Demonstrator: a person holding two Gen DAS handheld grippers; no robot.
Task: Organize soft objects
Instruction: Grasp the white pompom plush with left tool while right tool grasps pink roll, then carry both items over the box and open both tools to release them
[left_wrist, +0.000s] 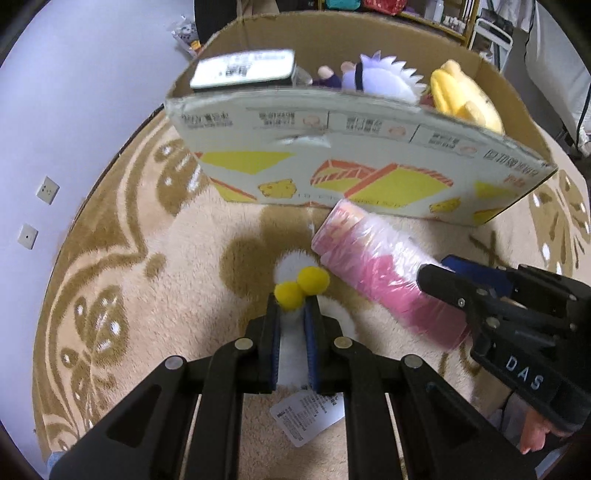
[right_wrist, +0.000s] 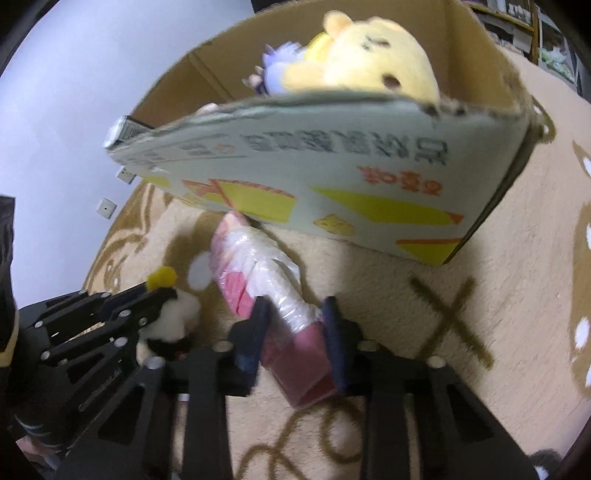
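From the left wrist view, I held my left gripper (left_wrist: 293, 314) low over the beige patterned rug (left_wrist: 129, 295), clamped on a white plush toy with yellow pom-poms (left_wrist: 301, 286); its paper tag (left_wrist: 306, 415) showed only here. From the right wrist view, my right gripper (right_wrist: 295, 328) gripped the pink plastic-wrapped roll (right_wrist: 266, 288) lying against the printed cardboard box (right_wrist: 332, 192).
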